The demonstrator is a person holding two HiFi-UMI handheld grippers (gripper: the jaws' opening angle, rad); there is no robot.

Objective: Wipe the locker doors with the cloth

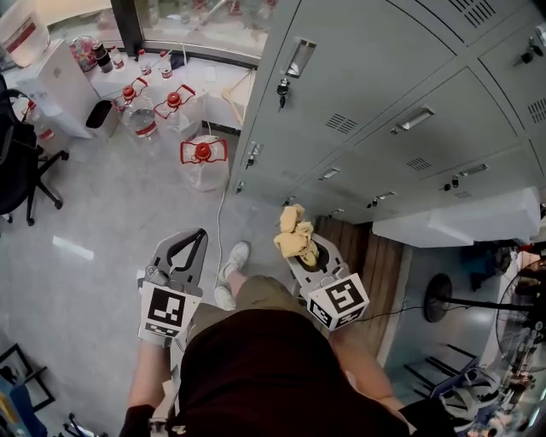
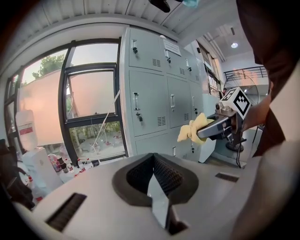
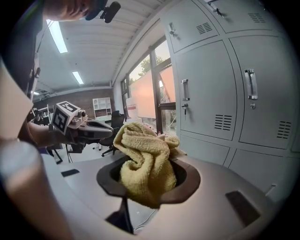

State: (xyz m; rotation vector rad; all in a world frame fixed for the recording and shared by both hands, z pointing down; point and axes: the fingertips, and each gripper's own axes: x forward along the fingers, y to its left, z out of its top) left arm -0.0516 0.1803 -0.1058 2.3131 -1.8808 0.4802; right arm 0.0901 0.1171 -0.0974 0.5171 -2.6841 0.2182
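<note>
The cloth (image 1: 294,232) is being held between the jaws of the right gripper (image 1: 300,247), in front of the lower doors of the lockers (image 1: 384,102) and apart from them. The left gripper (image 1: 198,236) is being kept to the left of it, over the floor (image 1: 102,230), jaws together with nothing between them. A jug (image 1: 203,162) is being left standing on the floor just left of the lockers, with more jugs (image 1: 141,111) behind it under the window (image 1: 205,17). A chair (image 1: 21,162) is being kept at the far left.
</note>
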